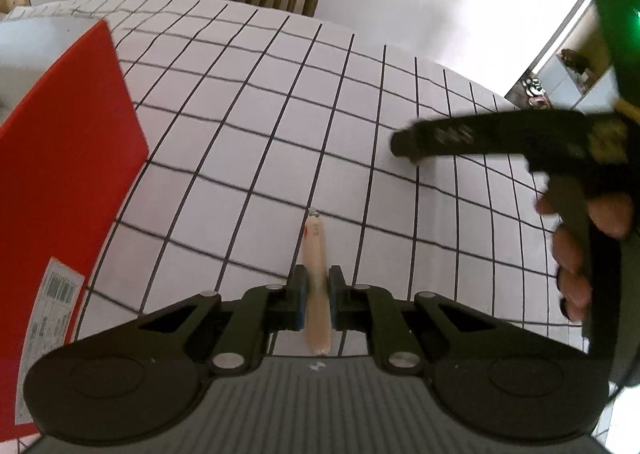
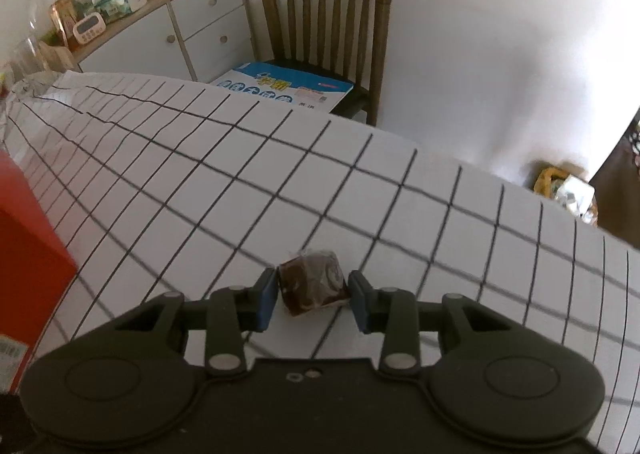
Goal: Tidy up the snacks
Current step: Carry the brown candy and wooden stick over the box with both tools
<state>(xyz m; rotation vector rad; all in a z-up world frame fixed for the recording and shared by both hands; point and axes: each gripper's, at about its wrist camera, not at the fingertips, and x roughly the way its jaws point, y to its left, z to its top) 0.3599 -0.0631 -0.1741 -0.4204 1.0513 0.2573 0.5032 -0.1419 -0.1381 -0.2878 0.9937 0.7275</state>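
Between closed left gripper [image 1: 317, 296] jaws: sausage stick [image 1: 316, 278] (beige).

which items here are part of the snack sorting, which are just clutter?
Job:
- sausage stick, in left gripper
- brown wrapped snack, between right gripper fingers
- red box

Clutter:
- chair
- blue booklet
- timer
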